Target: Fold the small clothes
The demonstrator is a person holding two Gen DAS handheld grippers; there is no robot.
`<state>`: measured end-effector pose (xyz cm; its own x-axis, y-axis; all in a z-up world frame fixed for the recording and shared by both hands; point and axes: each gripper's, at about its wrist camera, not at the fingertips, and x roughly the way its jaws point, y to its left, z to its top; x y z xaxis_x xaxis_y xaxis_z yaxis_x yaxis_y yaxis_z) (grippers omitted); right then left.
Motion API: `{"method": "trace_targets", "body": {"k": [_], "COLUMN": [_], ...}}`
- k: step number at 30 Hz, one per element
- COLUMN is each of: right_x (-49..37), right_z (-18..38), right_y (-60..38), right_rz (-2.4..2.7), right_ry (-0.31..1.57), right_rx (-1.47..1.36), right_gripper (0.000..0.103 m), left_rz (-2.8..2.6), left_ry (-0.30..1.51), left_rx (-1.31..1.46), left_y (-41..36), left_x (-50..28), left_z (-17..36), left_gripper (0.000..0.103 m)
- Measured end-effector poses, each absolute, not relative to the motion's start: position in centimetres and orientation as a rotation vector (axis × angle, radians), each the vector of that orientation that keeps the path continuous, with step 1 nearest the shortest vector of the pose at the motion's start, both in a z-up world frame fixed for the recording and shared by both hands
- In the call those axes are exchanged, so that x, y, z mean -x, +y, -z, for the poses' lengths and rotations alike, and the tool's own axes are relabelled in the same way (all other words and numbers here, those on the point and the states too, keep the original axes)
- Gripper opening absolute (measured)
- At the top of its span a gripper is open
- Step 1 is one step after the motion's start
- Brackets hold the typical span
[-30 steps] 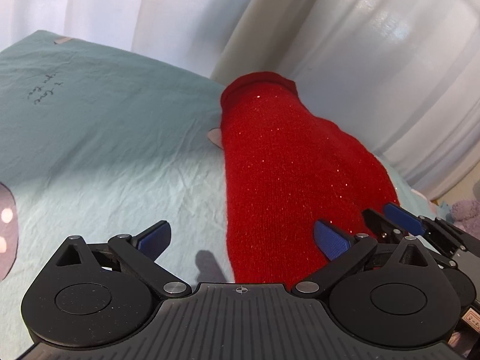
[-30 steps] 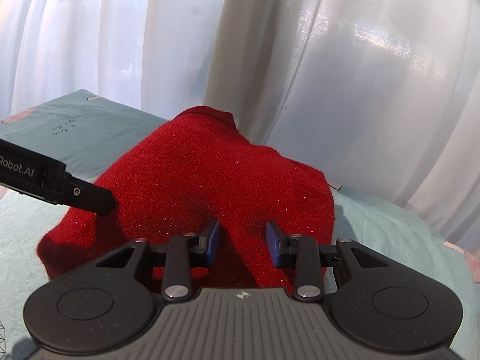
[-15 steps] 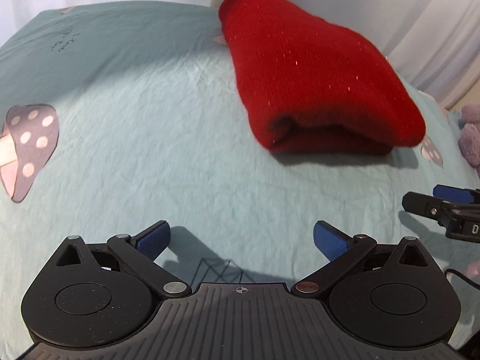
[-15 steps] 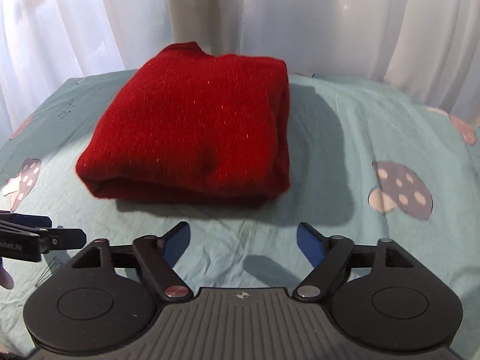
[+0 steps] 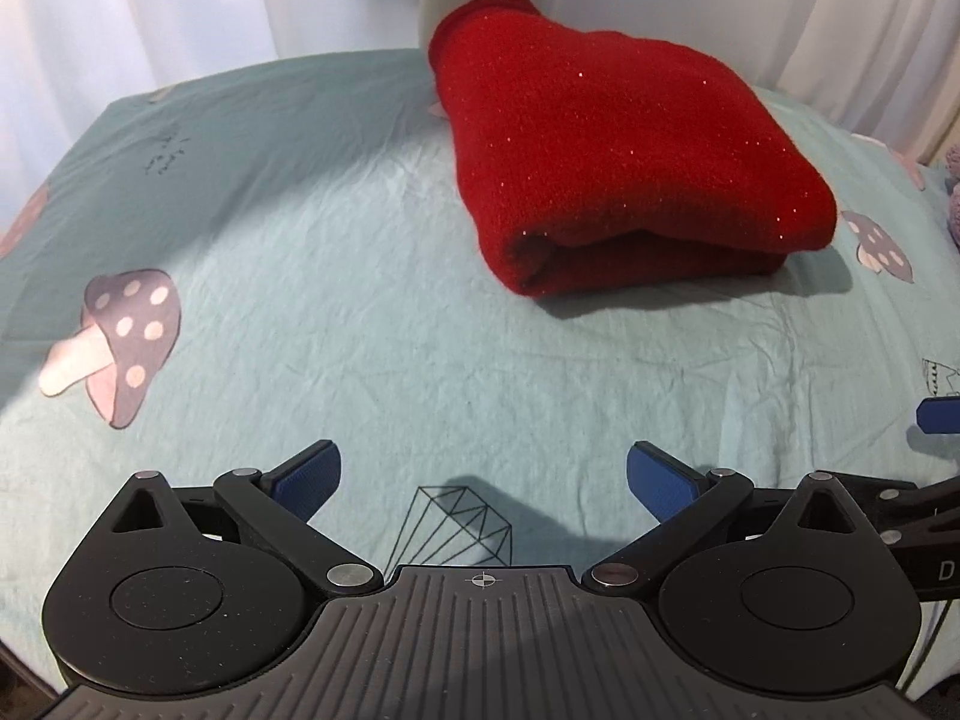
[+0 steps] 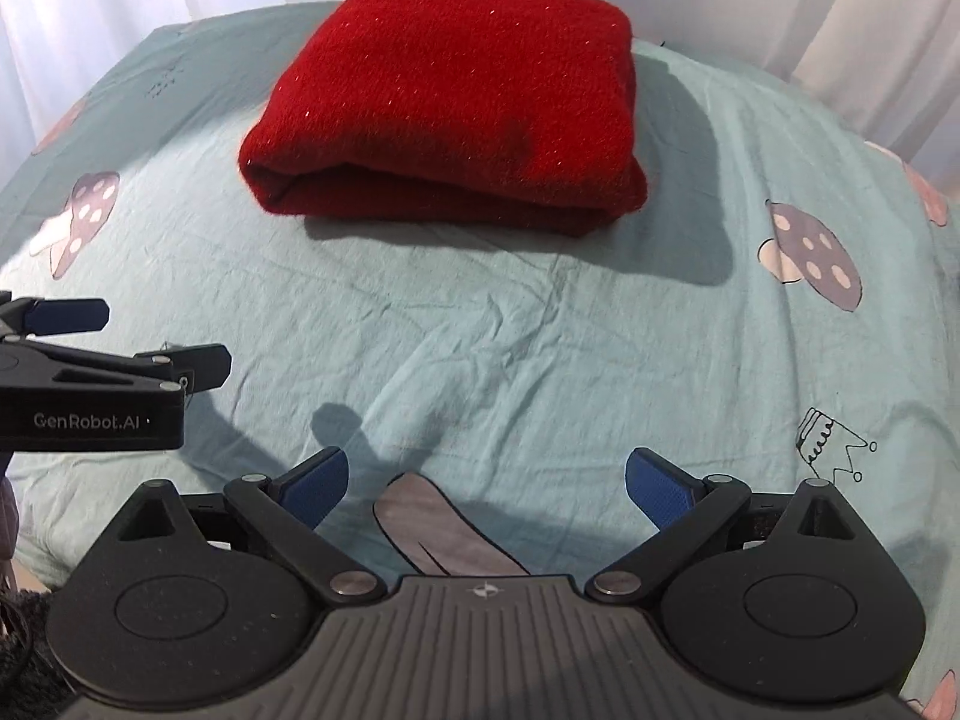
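Observation:
A red knitted sweater [image 5: 618,144] lies folded in a thick rectangle at the far side of the teal bedsheet [image 5: 360,312]; it also shows in the right wrist view [image 6: 456,96]. My left gripper [image 5: 483,474] is open and empty, hovering over the sheet well in front of the sweater. My right gripper [image 6: 486,477] is open and empty too, also back from the sweater. The left gripper shows from the side at the left edge of the right wrist view [image 6: 90,354].
The sheet has mushroom prints [image 5: 120,342], a diamond drawing [image 5: 459,525] and a crown drawing [image 6: 831,441]. White curtains [image 5: 180,0] hang behind the bed. A purple plush thing [image 5: 954,198] sits at the right edge.
Both grippers let go of the sweater and pulled back toward me. The right gripper opened wide. The sweater now rests folded on the sheet.

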<state>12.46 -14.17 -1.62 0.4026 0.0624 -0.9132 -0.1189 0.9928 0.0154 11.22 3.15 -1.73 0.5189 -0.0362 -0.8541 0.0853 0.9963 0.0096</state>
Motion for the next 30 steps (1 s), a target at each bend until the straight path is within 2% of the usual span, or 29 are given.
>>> {"method": "trace_targets", "body": {"k": [13, 30], "right_x": [-14.6, -15.5], "right_z": [-2.4, -2.1], "right_y": [-14.9, -14.7], "right_rz": [-0.01, 0.03], "right_ry": [1.026, 1.036], "right_rx": [0.078, 0.063], "right_gripper": [0.099, 0.099], "left_rz": [-0.004, 0.007], "left_ry": [0.974, 1.01], "left_rx": [-0.098, -0.112], "left_y": [2.6, 2.0], "left_x": [-12.3, -13.1], "left_z": [-0.6, -0.2], "left_gripper": [0.103, 0.103]}}
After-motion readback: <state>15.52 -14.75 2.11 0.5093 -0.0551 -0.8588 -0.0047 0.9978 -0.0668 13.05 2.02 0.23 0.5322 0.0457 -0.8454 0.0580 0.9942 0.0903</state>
